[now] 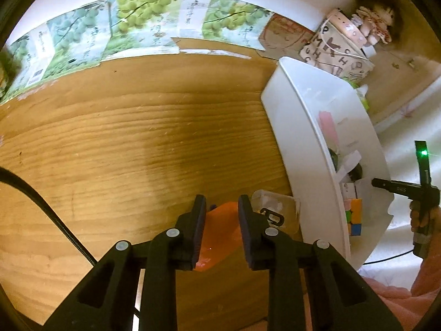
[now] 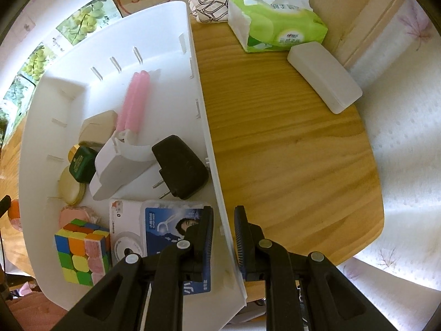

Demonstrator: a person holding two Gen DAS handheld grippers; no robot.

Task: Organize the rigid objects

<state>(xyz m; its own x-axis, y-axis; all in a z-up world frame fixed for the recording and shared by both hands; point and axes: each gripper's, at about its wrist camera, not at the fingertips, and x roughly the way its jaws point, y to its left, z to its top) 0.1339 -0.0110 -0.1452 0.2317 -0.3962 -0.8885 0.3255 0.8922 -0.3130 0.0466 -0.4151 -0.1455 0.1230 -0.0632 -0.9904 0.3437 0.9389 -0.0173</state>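
Orange block [image 1: 220,237] sits low centre between the left gripper's [image 1: 222,212] spread, unclenched fingers, long axis slanting toward the white bin [image 1: 292,127] at frame right, whose wall the right gripper [image 2: 223,220] straddles ungripped.

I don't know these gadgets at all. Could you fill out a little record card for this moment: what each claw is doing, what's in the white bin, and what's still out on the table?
left gripper: fingers around an orange object on the wooden table
right gripper: fingers straddle the white bin wall, not closed
in bin: Rubik's cube, black charger, pink rollers, green box
on table: tissue pack, frosted case, clear box
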